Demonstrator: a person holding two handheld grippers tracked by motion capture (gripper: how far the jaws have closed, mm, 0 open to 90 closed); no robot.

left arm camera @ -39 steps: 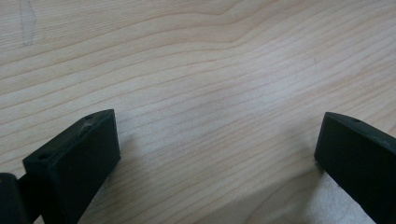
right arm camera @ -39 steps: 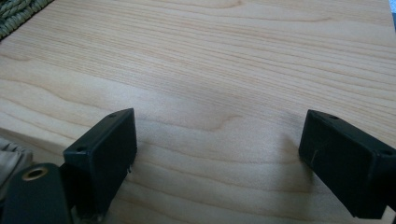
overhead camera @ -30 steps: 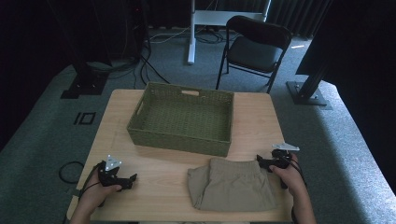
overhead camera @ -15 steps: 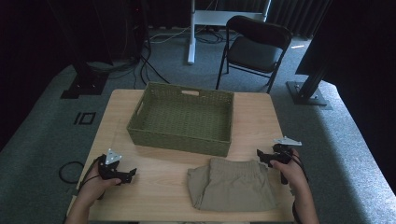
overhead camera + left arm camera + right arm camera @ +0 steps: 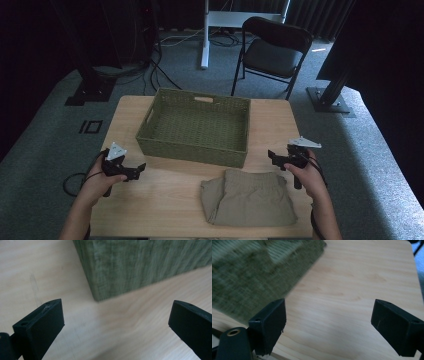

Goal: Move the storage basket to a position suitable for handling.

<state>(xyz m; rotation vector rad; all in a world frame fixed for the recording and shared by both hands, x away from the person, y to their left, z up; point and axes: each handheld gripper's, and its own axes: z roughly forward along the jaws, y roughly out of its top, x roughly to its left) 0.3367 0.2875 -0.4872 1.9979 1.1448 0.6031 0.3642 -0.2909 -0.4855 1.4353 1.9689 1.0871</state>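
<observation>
Holding nothing, the left gripper has its two black jaws spread wide over bare table, pointing at the near left corner of the green woven basket. The right gripper is likewise wide open and empty, hovering just beyond the upper right corner of the folded khaki shorts. The shorts lie flat on the table's near edge, just in front of the basket and apart from it. The basket looks empty. Judging from this, the work is at its very start: the shorts are not yet gripped or lifted, and placing them remains to do. No brand, label or writing can be read anywhere.
</observation>
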